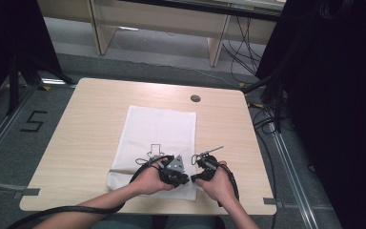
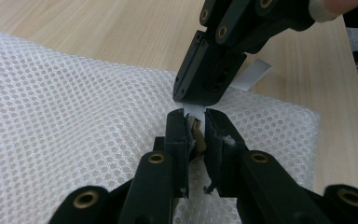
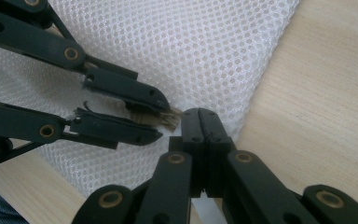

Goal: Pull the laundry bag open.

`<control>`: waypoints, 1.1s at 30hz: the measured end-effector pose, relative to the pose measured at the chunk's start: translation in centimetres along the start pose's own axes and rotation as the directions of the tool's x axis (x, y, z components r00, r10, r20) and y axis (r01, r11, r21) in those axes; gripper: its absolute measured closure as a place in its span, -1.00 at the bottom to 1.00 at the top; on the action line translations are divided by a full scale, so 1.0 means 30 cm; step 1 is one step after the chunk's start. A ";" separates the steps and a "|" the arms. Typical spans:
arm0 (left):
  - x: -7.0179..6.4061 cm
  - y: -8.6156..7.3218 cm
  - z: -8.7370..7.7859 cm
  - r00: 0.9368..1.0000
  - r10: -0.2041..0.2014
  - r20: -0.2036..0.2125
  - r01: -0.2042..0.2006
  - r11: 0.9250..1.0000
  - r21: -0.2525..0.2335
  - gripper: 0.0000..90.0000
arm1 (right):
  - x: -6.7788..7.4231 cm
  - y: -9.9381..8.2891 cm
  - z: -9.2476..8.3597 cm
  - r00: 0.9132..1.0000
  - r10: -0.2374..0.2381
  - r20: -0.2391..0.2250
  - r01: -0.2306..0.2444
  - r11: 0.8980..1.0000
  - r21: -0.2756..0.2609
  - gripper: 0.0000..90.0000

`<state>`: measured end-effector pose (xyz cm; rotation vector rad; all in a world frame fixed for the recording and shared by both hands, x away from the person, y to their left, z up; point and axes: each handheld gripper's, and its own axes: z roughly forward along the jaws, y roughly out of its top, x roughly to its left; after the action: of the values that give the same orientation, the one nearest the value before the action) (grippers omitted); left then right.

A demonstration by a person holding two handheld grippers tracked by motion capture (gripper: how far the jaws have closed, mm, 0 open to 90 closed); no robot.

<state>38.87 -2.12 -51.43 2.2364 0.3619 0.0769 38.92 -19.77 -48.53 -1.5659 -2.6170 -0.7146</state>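
1. The left claw [image 2: 195, 133] reaches from the near edge of the table [image 1: 95, 109]; its jaws are narrowed around a small brown zip tab [image 2: 198, 139] on the white mesh bag [image 2: 74, 116].
2. The right claw [image 3: 199, 122], jaws fully closed, pinches a white tag [image 2: 251, 75] just beyond that tab; both hands rest low, tips nearly touching.

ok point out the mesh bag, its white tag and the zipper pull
mesh bag [image 1: 159, 125], high view, middle of cloth
white tag [image 2: 253, 74], left gripper view, free end
zipper pull [image 2: 197, 138], left gripper view, brown part between the jaws
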 end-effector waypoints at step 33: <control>-0.007 -0.003 -0.048 0.998 -0.056 -0.022 0.057 0.998 0.015 0.82 | 0.013 0.009 0.002 1.000 -0.003 0.014 0.002 1.000 0.031 1.00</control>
<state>38.39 -1.04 -50.54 2.2410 0.4386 0.0684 38.97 -19.32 -48.37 -1.5656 -2.6273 -0.6629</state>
